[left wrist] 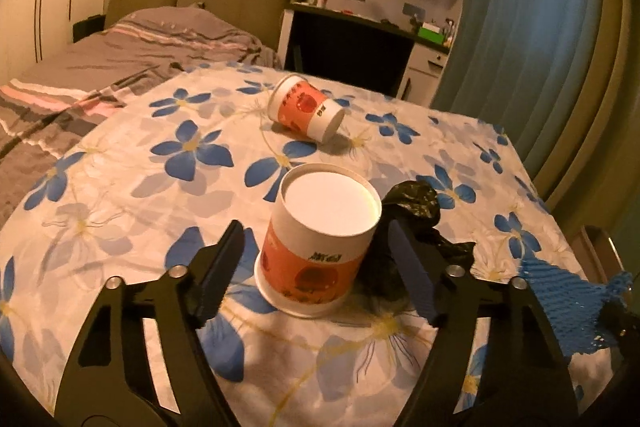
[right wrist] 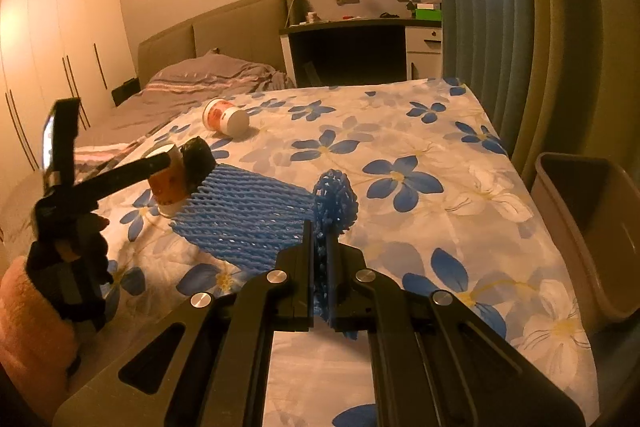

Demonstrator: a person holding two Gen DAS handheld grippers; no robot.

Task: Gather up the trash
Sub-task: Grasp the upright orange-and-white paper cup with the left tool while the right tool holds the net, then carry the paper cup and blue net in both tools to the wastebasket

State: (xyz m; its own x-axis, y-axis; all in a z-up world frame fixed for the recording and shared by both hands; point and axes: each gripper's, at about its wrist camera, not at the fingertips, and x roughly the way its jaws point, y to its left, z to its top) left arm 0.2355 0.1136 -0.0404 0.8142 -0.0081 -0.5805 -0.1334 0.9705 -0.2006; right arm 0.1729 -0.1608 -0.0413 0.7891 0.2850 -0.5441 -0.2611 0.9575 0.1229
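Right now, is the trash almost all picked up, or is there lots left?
Nothing looks binned yet: what shows of the grey plastic bin looks empty. In hand: the right gripper is shut on the blue foam net sleeve. The open left gripper straddles the upside-down orange-and-white paper cup. Left: that cup, the tipped-over orange-and-white paper cup and the crumpled black plastic bag.

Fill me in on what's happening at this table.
A person with a gripper in each hand is clearing trash off a floral-covered table. The right gripper is shut on a blue foam net. The left gripper is open around an upside-down paper cup, beside a crumpled black bag. Another cup lies tipped over. A bin waits at the table's right.
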